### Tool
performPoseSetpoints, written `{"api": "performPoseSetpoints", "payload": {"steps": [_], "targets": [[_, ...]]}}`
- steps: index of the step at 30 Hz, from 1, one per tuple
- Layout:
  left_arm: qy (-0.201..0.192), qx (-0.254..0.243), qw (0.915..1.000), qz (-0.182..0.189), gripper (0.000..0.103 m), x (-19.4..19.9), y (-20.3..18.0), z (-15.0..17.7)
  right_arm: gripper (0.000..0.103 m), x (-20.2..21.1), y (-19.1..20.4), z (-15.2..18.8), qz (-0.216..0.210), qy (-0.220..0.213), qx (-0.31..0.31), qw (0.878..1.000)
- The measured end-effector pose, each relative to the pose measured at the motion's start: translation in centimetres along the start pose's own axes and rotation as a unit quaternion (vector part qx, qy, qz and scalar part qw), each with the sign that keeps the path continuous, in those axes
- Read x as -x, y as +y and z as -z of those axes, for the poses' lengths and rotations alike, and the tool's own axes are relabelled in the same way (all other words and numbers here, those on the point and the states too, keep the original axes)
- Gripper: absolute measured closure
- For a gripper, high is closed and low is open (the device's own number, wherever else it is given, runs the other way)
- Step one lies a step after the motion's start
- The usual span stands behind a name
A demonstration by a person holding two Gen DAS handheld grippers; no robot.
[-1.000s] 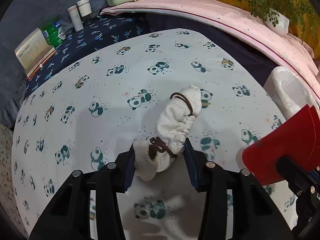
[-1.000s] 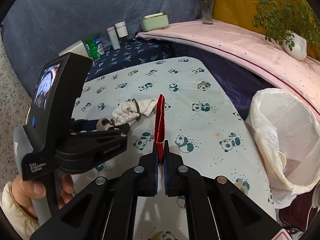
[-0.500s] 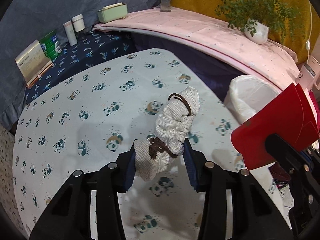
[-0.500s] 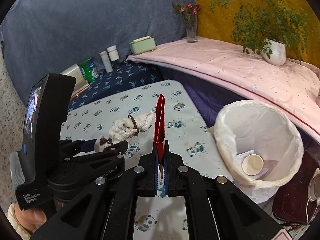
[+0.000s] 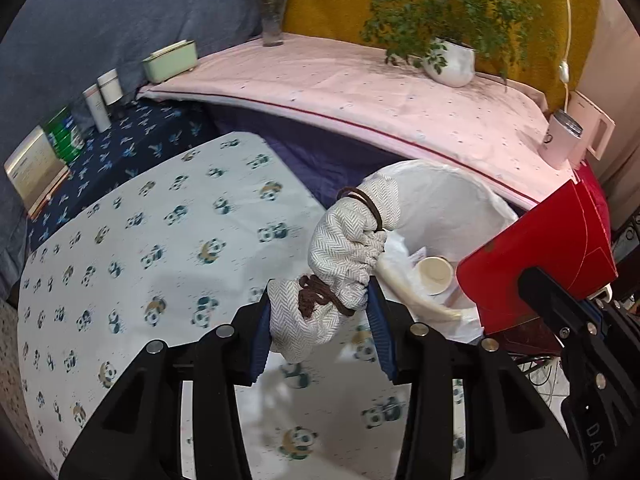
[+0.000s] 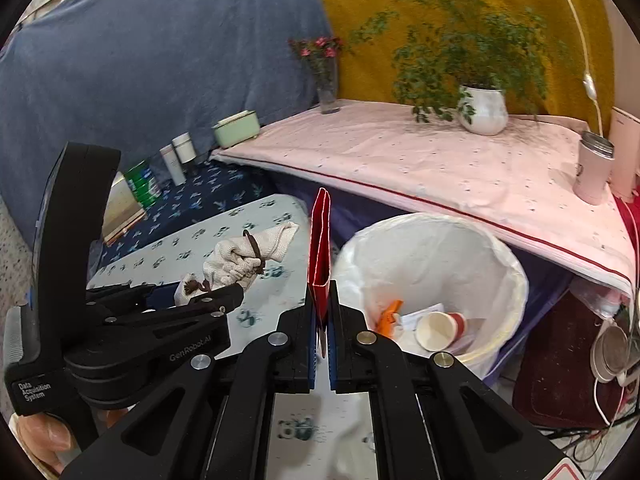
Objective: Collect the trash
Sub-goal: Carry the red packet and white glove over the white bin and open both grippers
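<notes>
My left gripper (image 5: 320, 316) is shut on a white herringbone cloth pouch (image 5: 344, 256) with brown cords, held in the air above the panda-print table's right edge, just short of the bin. The pouch (image 6: 240, 260) and the left gripper (image 6: 212, 300) also show in the right wrist view. My right gripper (image 6: 322, 308) is shut on a flat red paper envelope (image 6: 320, 248) that stands upright; the envelope (image 5: 540, 264) hangs over the bin's near rim. A white bag-lined bin (image 6: 432, 248) beside the table holds a paper cup (image 6: 436, 330), an orange scrap and paper.
The panda-print table (image 5: 140, 240) lies below and to the left. Behind it a pink-covered shelf (image 5: 360, 92) carries a potted plant (image 5: 452, 64), a flower vase (image 5: 272, 20), a green box (image 5: 170, 60) and a pink mug (image 5: 560, 140). Cans and bottles (image 5: 100, 100) stand at far left. Cables lie on the floor right of the bin.
Both grippers have risen and swung right with their loads, from over the table toward the bin. The bin and its contents now fill the right of both views.
</notes>
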State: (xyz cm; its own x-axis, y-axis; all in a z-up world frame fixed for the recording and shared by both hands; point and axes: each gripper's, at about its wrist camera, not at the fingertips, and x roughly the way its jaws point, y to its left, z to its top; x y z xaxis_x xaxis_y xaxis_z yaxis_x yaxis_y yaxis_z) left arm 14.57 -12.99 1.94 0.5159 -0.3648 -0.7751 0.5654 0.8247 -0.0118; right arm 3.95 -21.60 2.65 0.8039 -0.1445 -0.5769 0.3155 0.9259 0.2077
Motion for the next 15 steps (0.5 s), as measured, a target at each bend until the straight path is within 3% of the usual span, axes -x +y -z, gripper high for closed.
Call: {"api": "performPoseSetpoints", "payload": {"steps": [15], "targets": [[0.026, -0.051, 0.9972, 0.047, 0.061, -4.2, -8.7, -2.6, 0.098, 0.9, -8.2, -0.5, 0.05, -0.016, -0.061, 0.997]]}}
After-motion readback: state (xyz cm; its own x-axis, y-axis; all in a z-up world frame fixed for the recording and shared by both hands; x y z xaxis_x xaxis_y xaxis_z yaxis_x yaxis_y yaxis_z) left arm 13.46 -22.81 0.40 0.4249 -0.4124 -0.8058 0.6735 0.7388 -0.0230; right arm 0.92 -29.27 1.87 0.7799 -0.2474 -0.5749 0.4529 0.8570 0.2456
